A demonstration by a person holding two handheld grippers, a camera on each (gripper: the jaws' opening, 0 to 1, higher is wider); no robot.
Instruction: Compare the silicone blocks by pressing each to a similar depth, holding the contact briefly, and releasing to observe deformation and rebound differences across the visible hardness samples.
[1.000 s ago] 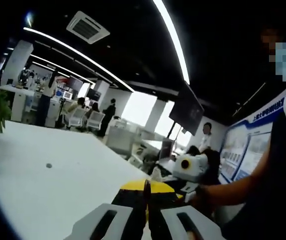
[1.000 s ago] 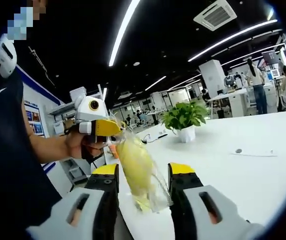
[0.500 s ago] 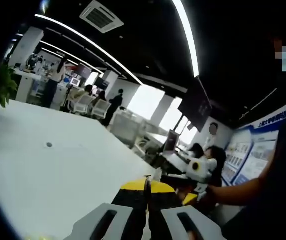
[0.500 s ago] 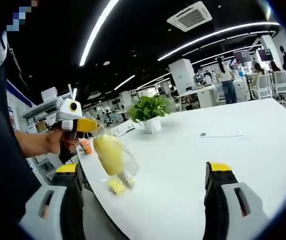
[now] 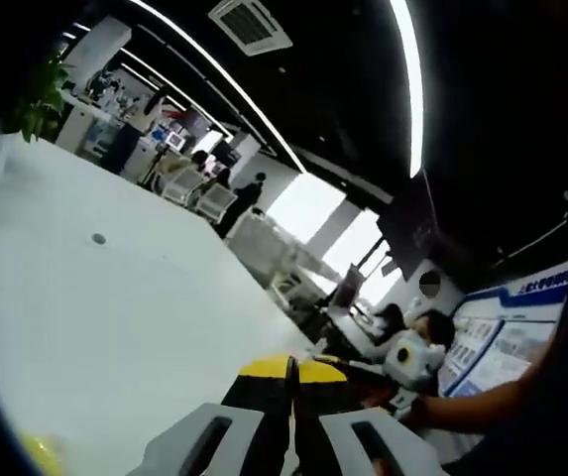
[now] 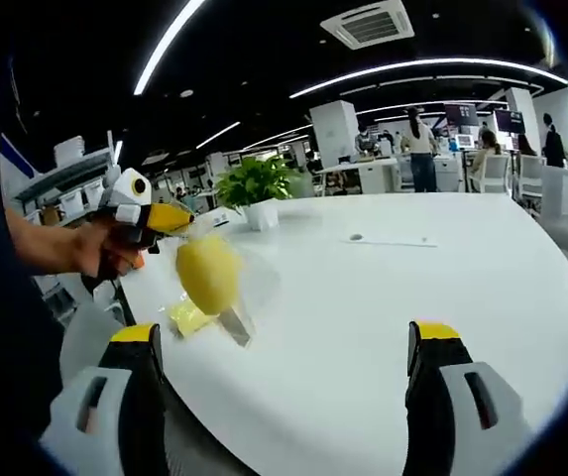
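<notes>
My left gripper [image 5: 290, 369] has its yellow-tipped jaws pressed together. From the right gripper view, that left gripper [image 6: 165, 216] pinches the top of a clear plastic bag [image 6: 226, 297] that hangs over the white table [image 6: 383, 297]. Inside the bag sits a rounded yellow silicone block [image 6: 209, 273]. A second, smaller yellow piece [image 6: 189, 317] lies low by the table edge under it. My right gripper [image 6: 285, 337] stands wide open, jaws far apart, nothing between them, a little short of the bag. A yellow scrap [image 5: 41, 451] shows at the lower left of the left gripper view.
A potted green plant [image 6: 254, 183] stands on the far side of the table. A small dark round mark [image 6: 356, 237] sits in the tabletop. A person's hand and forearm [image 6: 60, 253] hold the left gripper. Desks, chairs and people fill the office behind.
My right gripper opened wide and let go of the bag, which it held a second ago. The bag now hangs from the left gripper alone. Both views have swung.
</notes>
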